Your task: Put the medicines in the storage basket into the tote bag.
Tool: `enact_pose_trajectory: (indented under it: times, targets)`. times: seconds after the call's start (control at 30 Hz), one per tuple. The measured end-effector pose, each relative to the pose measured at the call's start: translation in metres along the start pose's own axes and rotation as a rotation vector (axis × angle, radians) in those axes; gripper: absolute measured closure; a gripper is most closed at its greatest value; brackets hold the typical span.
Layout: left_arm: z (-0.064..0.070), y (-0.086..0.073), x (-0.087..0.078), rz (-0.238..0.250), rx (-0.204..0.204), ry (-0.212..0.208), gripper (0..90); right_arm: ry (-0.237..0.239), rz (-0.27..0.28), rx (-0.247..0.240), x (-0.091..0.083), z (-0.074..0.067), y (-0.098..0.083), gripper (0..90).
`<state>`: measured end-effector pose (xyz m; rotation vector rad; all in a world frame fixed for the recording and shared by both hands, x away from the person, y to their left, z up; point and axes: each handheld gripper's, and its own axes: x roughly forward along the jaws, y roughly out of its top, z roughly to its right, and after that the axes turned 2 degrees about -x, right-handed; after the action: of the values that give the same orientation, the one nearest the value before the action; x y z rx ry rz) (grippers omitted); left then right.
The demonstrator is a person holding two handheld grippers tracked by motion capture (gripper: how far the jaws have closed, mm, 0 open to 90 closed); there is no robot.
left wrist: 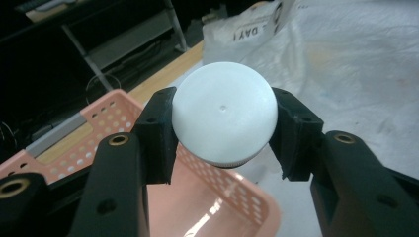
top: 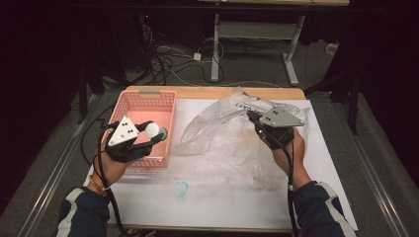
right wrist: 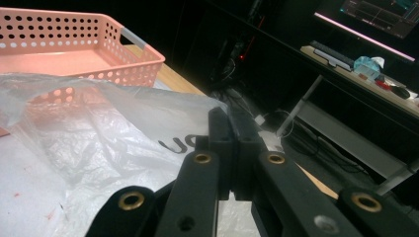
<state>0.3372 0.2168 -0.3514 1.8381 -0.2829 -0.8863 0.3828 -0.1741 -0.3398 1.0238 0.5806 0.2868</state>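
A round white cap (left wrist: 223, 112) sits clamped between the fingers (left wrist: 157, 132) of the left gripper (left wrist: 223, 123), in the middle of the left gripper view. The fingers stand about half open, one pressed against each side of the cap, whose smooth domed top faces the camera and whose ribbed edge shows along its lower rim. In the high view the cap (top: 152, 130) is left of centre, held in the air above the right part of a pink basket (top: 132, 101), with the left gripper (top: 157, 132) reaching in from the lower left.

The basket (left wrist: 247, 197) is perforated plastic and lies at the left of the table (top: 237, 202), which is covered with white sheeting.

To the right of the cap, at the centre of the high view, a crumpled clear plastic bag (top: 222, 138) lies on the sheeting and rises at its upper right edge to the right gripper (top: 253, 118). In the right gripper view the fingers (right wrist: 221, 143) of the right gripper (right wrist: 232, 148) are fully closed, pinching the printed edge of the bag (right wrist: 99, 133), with the basket (right wrist: 74, 54) in the upper left of that frame.

A small bluish object (top: 181, 188) rests on the sheeting below the centre of the high view; what it is cannot be told.
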Motion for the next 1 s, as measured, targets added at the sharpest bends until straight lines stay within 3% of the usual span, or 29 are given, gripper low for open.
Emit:
enact_pose_trajectory:
  times: [0.27, 0.47, 0.6, 0.77, 0.87, 1.0]
  targets:
    - [0.028, 0.013, -0.006, 0.047, 0.076, -0.022, 48.3, -0.031, -0.025, 0.020, 0.007, 0.006, 0.013, 90.0]
    - [0.051, 0.017, 0.003, 0.058, 0.115, -0.083, 48.2, -0.031, -0.027, 0.030, 0.007, 0.006, 0.014, 90.0]
    - [0.070, 0.017, 0.022, 0.041, 0.146, -0.131, 48.2, -0.022, -0.026, 0.040, 0.008, 0.007, 0.013, 90.0]
    - [0.095, 0.016, 0.054, -0.025, 0.210, -0.191, 48.2, -0.013, -0.011, 0.050, 0.004, 0.007, 0.015, 90.0]
    - [0.107, 0.016, 0.070, -0.052, 0.227, -0.228, 48.2, -0.011, -0.007, 0.050, 0.003, 0.007, 0.016, 90.0]
    - [0.121, 0.015, 0.094, -0.089, 0.246, -0.246, 48.2, 0.000, -0.010, 0.051, 0.006, 0.003, 0.017, 90.0]
